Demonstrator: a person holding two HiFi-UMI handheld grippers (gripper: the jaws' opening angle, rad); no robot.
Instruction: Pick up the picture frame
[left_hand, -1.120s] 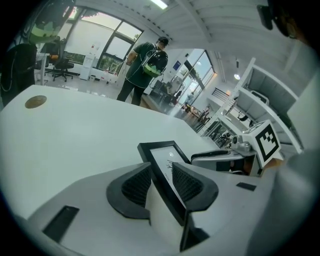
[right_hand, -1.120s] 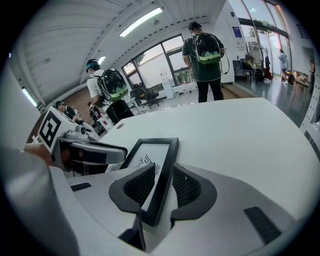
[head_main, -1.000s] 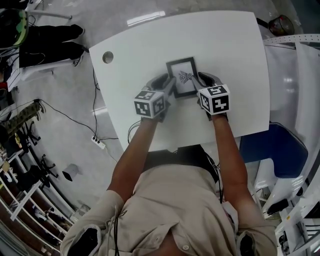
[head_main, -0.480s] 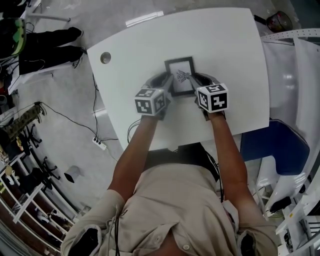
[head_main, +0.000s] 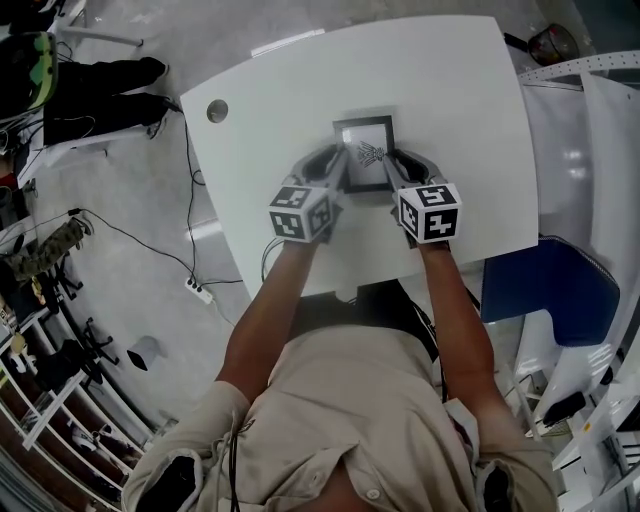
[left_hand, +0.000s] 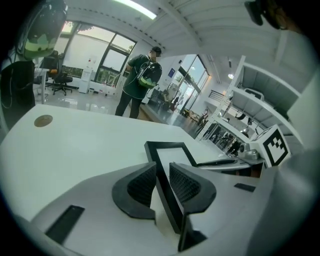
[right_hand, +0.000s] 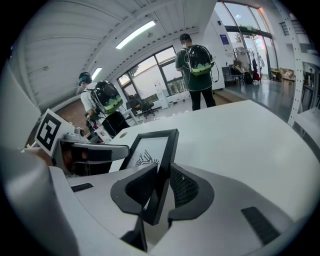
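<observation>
The picture frame (head_main: 365, 152) is seen near the middle of the white table (head_main: 460, 90), its long sides running from near to far. It is held at both side edges. The left gripper (left_hand: 161, 172) is closed on the frame's left edge, with the black rim pinched between the ribbed pads (left_hand: 141, 184). The right gripper (right_hand: 162, 182) is clamped on the right edge in the same way, the rim being gripped between its two pads. From the right gripper view the frame is seen tilted. Whether it is clear of the table cannot be told.

Bare tabletop is left on every side of the frame, with the widest stretches to the far side and the right. A round hole (head_main: 217, 110) is set near the table's far left corner, well apart from the frame. The table's near edge is crossed by both forearms.
</observation>
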